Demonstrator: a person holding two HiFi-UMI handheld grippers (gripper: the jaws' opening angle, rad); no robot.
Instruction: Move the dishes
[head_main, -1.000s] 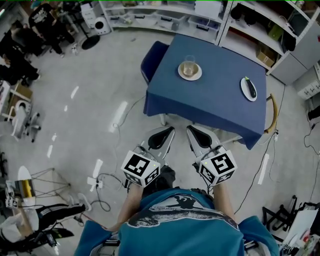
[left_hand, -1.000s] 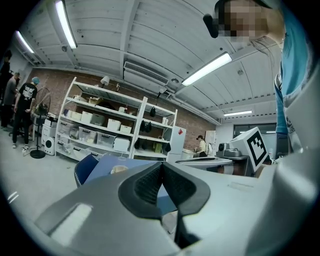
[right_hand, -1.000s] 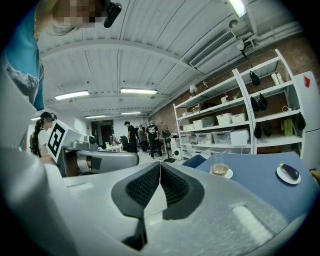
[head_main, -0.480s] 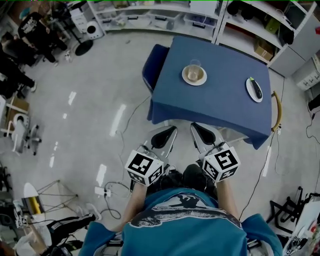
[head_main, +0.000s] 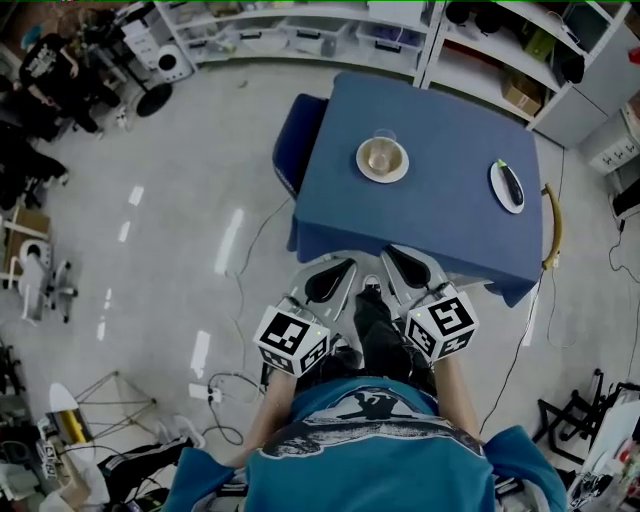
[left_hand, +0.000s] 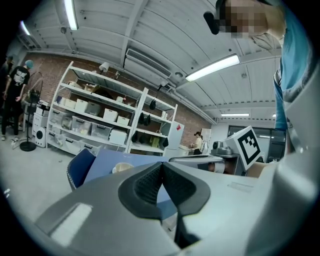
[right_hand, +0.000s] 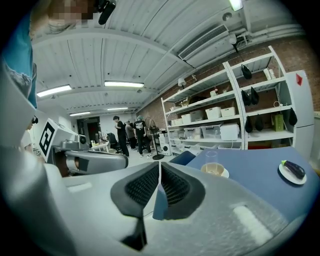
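Observation:
A blue-clothed table (head_main: 440, 215) bears a cream saucer with a glass on it (head_main: 382, 159) and a white plate holding a dark aubergine (head_main: 508, 186). The saucer shows small in the left gripper view (left_hand: 122, 167); the right gripper view has both the saucer (right_hand: 214, 170) and the plate (right_hand: 292, 172). My left gripper (head_main: 342, 266) and right gripper (head_main: 394, 256) are held side by side at the table's near edge, well short of the dishes. The left gripper (left_hand: 161, 165) is shut and empty. The right gripper (right_hand: 159, 165) is shut, its jaws having just been opening by a sliver, with nothing between them.
A blue chair (head_main: 295, 135) stands at the table's left side and a wooden chair back (head_main: 549, 225) at its right. White shelving (head_main: 330, 30) runs along the far wall. Cables (head_main: 215, 385) lie on the floor at my left. People stand far off (right_hand: 132, 132).
The person has stepped toward the table. Both grippers have moved forward together and now reach its near edge; the dishes have not moved.

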